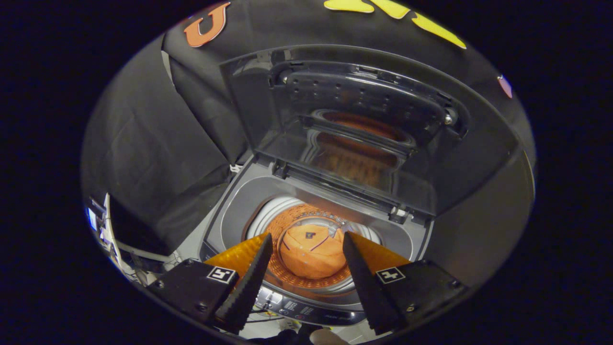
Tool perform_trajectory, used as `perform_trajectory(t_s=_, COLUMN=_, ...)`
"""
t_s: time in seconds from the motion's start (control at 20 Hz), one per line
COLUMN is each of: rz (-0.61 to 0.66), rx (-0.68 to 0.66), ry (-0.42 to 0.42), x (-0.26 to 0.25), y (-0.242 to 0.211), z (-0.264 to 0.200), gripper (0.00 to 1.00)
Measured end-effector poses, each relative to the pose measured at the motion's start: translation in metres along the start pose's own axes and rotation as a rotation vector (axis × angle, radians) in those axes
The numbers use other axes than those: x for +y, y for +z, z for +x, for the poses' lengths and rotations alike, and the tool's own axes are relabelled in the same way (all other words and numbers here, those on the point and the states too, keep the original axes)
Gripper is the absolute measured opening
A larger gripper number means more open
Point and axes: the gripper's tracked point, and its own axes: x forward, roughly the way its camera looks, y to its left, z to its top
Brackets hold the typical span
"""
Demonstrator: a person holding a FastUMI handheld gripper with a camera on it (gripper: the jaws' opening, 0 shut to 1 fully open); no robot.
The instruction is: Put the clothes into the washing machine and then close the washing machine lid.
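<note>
Tool (306, 239) open above washer (230, 211); lid (335, 129) up.

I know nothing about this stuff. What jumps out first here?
The washing machine with its lid standing wide open, the glass mirroring the drum. Down in the drum lies an orange garment, seen between the two fingers of the open tongs, which hold nothing above the control panel.

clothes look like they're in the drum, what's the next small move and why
Probably lift the gripper up toward the raised lid to start closing it. The orange garment already lies in the drum, the jaws stand open and hold nothing, and the lid is upright behind the opening.
</note>
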Motion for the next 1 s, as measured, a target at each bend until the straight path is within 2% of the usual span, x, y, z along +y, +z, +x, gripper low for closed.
perform_trajectory(t_s=0.55, rz=0.03, rx=-0.081, ry=-0.048, x=-0.008, y=0.006, z=-0.02, gripper=0.92)
perform_trajectory(t_s=1.0, rz=0.048, rx=-0.293, ry=-0.109, x=-0.014, y=0.06, z=-0.068, gripper=0.92)
